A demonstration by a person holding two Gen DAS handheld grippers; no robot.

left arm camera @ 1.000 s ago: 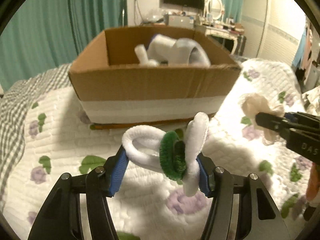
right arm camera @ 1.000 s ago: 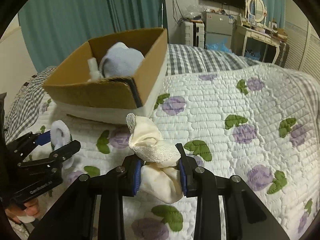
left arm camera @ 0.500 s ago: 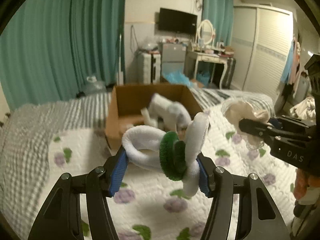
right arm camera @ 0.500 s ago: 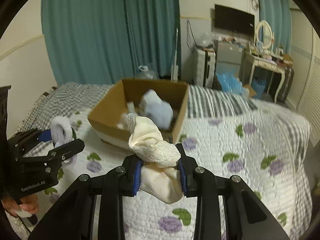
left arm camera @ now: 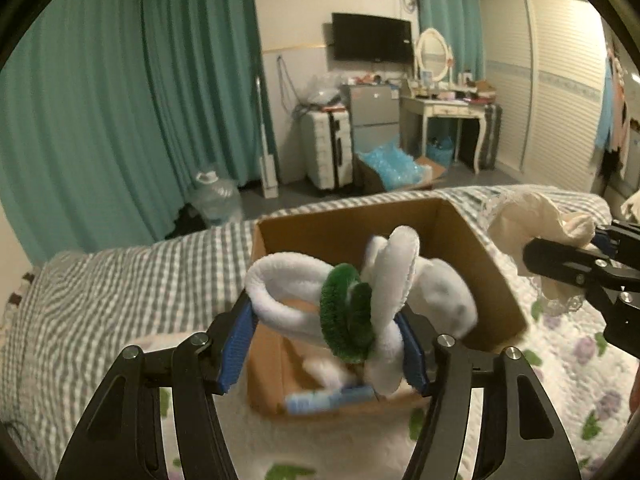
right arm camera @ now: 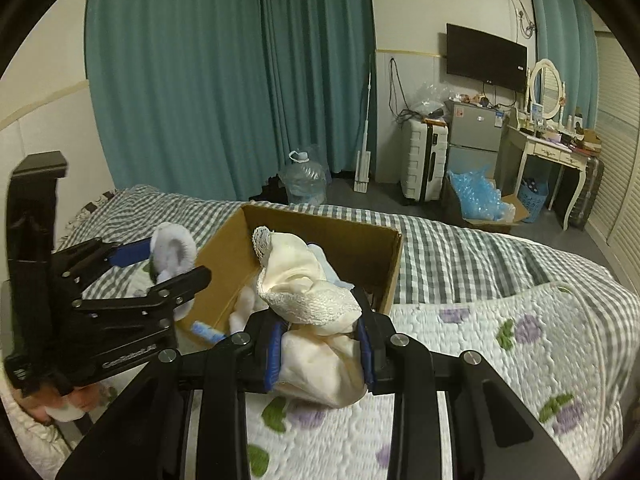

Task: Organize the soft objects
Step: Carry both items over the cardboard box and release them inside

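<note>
Bedroom with teal curtains; a quilted bed (right arm camera: 500, 360) carried an open cardboard box (left arm camera: 472, 264). The left gripper (left arm camera: 326, 344) was clamped on a white-and-green plush ring bundle (left arm camera: 344, 312), the right gripper (right arm camera: 318, 344) on a cream lace-trimmed cloth (right arm camera: 308, 300), both held above the box. Both items were judged light, limp and compressible, best pinched mid-bulk.

Brown cardboard box (left arm camera: 476, 248), white-and-green plush (left arm camera: 348, 312), cream cloth (right arm camera: 316, 300), teal curtains (right arm camera: 224, 80).
</note>
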